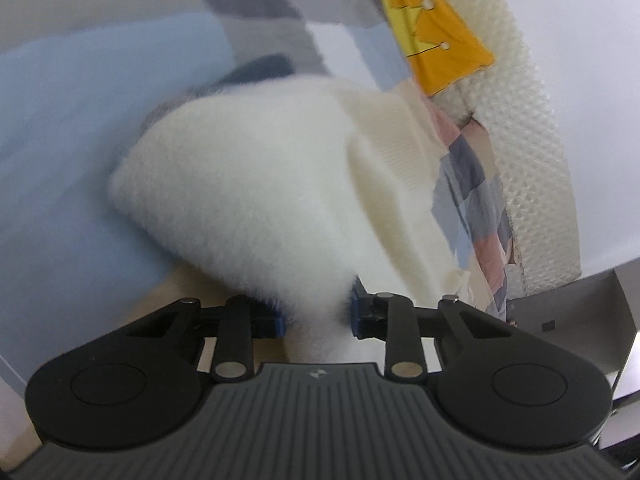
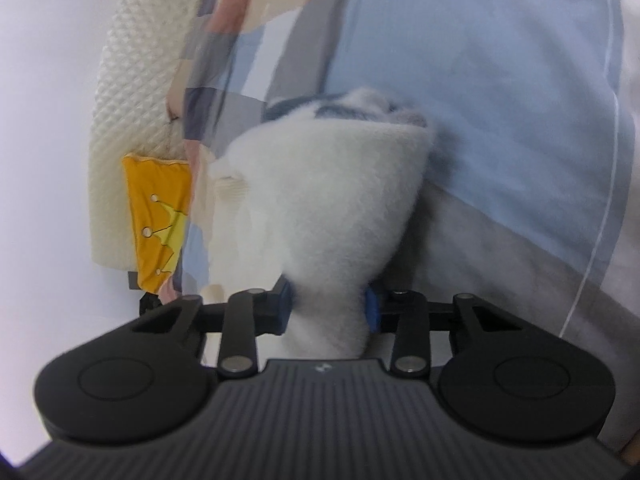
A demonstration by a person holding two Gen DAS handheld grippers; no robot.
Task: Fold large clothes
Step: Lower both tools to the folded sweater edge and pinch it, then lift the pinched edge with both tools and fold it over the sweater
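In the left wrist view, the left hand-held gripper is clamping a bunched fold of a fluffy white garment, its blue pads pressing into the fabric from both sides. The garment is fanning out forward and upward from the jaws, filling the middle of the picture, with a ribbed cream edge showing on its right side. Behind it a pale blue bed sheet is spreading to the left, and a patchwork cover with an orange crown-printed patch is lying to the right, beside a quilted cream headboard.

In the right wrist view, the right hand-held gripper is likewise pinching a gathered part of the white garment between its blue pads. The cloth is rising from the jaws and widening ahead of them, blurred, with a grey-blue striped part at its far edge. The blue sheet is lying to the right, the orange patch and headboard to the left.
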